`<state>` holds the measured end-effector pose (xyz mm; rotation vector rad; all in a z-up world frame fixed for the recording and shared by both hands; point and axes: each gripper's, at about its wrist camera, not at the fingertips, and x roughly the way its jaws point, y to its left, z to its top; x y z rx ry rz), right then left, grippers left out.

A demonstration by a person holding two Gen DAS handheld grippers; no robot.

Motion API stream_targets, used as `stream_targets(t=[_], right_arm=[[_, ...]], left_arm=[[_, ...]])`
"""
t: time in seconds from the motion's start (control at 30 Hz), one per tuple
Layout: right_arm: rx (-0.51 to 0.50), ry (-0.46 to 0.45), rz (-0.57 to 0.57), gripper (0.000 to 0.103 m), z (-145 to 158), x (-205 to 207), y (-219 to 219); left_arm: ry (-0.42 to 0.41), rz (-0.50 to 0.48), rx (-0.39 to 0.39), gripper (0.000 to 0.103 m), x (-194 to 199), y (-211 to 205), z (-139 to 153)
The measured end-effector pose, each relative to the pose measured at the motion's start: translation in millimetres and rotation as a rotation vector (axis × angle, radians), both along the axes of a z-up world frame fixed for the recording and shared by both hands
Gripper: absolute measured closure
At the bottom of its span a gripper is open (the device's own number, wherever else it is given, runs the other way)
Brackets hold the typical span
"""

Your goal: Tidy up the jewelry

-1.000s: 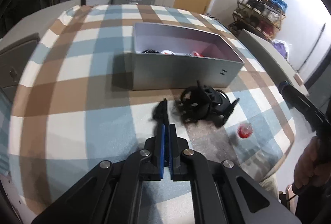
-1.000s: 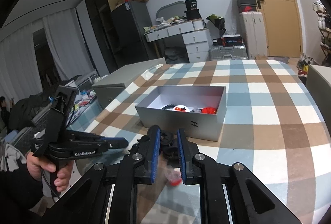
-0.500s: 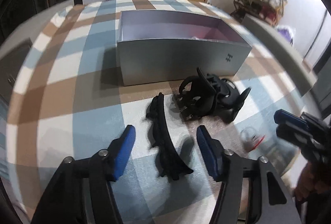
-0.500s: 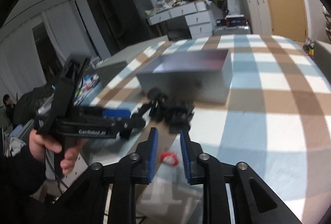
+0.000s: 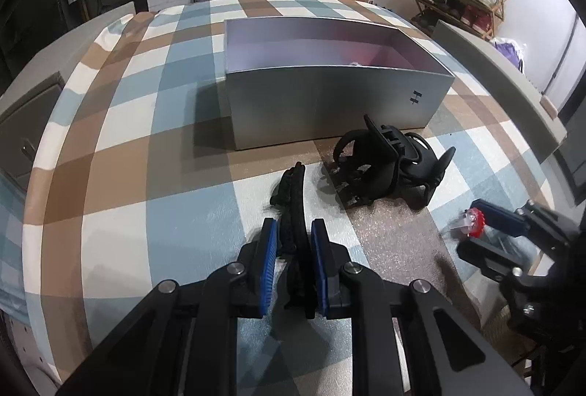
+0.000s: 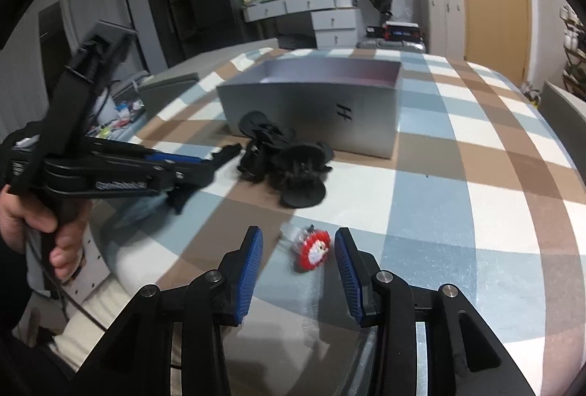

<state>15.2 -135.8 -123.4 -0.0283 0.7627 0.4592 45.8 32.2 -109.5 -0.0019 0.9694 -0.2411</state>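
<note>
The left gripper (image 5: 293, 246) has its jaws narrowed around a long black hair clip (image 5: 295, 209), perhaps not yet pinching it. The right gripper (image 6: 298, 258) stands wide open, a red Santa clip (image 6: 313, 249) lying between its jaws. Ahead of both waits the grey box (image 5: 329, 103). The thin clip could twist free; the Santa clip might skid aside.

Silver box (image 5: 329, 103), black clips (image 5: 384, 169), red-white Santa charm (image 6: 315, 251), blue-brown-white checked cloth (image 5: 128, 139).
</note>
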Motion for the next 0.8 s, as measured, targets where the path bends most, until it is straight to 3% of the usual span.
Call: stream_targets(t=[0.13, 0.37, 0.47, 0.7, 0.73, 0.8], right_arm=[[-0.032, -0.009, -0.027, 0.089, -1, 3, 0], [0.055, 0.014, -0.018, 0.089, 4, 5, -7], [0.085, -0.007, -0.008, 0.089, 12, 3, -8], [0.090, -0.051, 0.019, 0.089, 26, 1, 1], [0.094, -0.051, 0.019, 0.089, 26, 1, 1], [0.098, -0.052, 0.023, 0.089, 27, 1, 2]], left_arm=[[-0.060, 0.048, 0.005, 0.090, -3, 8, 8], [-0.071, 0.075, -0.049, 0.091, -6, 19, 15], [-0.059, 0.069, -0.070, 0.103, -4, 20, 14], [-0.023, 0.074, -0.097, 0.103, -3, 24, 5], [-0.022, 0.083, -0.089, 0.101, -4, 25, 6], [-0.027, 0.083, -0.081, 0.080, -4, 25, 8]])
